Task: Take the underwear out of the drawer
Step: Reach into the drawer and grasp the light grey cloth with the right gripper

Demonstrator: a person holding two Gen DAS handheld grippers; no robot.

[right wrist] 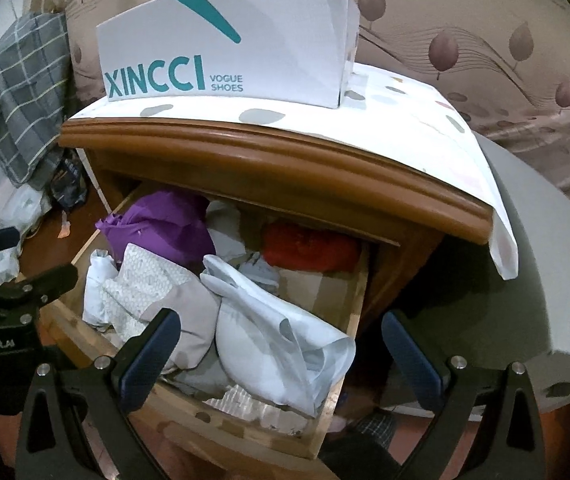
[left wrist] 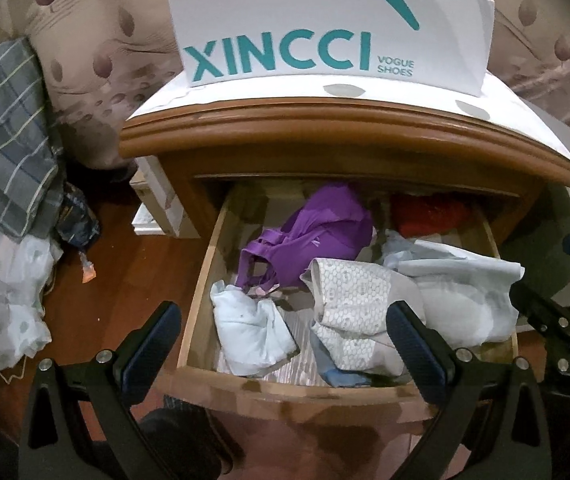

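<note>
The wooden drawer (left wrist: 285, 390) of the nightstand stands pulled open, also in the right wrist view (right wrist: 327, 416). It holds several garments: a purple piece (left wrist: 309, 236) (right wrist: 165, 228), a red piece (left wrist: 429, 212) (right wrist: 309, 246), a white patterned piece (left wrist: 353, 308) (right wrist: 145, 284), a small white piece (left wrist: 249, 328) and a pale blue-white bra (left wrist: 461, 296) (right wrist: 277, 340). My left gripper (left wrist: 285, 344) is open and empty above the drawer's front. My right gripper (right wrist: 281, 354) is open and empty above the pale bra, touching nothing.
A white XINCCI shoe box (left wrist: 325, 28) (right wrist: 225, 48) stands on the nightstand top (left wrist: 325, 136). A grey plaid cloth (left wrist: 5, 140) and sheer white fabric (left wrist: 1, 300) lie left on the wooden floor. A grey-white object (right wrist: 545, 260) stands right of the nightstand.
</note>
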